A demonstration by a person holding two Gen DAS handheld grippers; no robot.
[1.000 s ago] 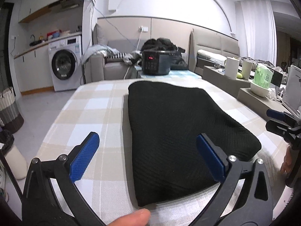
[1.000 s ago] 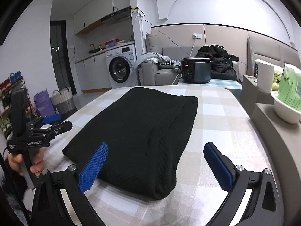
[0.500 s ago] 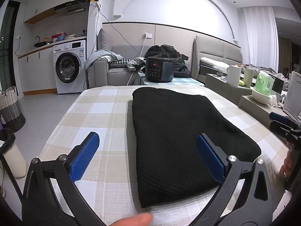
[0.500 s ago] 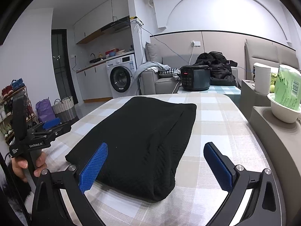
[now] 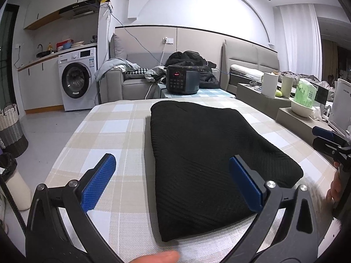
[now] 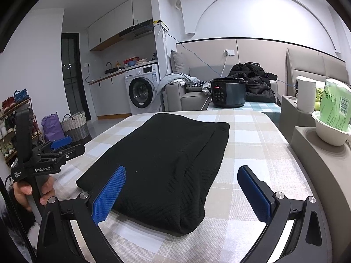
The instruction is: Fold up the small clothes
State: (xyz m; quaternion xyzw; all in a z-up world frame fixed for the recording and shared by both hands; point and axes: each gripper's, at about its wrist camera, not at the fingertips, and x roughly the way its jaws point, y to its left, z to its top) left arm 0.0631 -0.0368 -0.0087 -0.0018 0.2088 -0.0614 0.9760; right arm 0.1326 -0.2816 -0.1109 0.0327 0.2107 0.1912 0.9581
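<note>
A black knit garment (image 5: 204,153) lies folded into a thick rectangle on the checked tablecloth (image 5: 109,135); it also shows in the right wrist view (image 6: 166,160). My left gripper (image 5: 173,177) is open and empty, held above the garment's near left edge. My right gripper (image 6: 182,188) is open and empty, held above the garment's near right corner. Each gripper shows in the other's view: the right one at the far right (image 5: 329,140), the left one at the far left (image 6: 54,151).
A black rice cooker (image 5: 182,80) stands beyond the table's far edge. A grey ledge on the right holds a white bowl with a green packet (image 6: 331,120) and cups (image 5: 269,84). A sofa, washing machine (image 5: 76,81) and baskets (image 6: 74,125) stand behind and left.
Both grippers have risen and tilted up a little, so more of the room shows. The garment has not moved and both grippers stay open.
</note>
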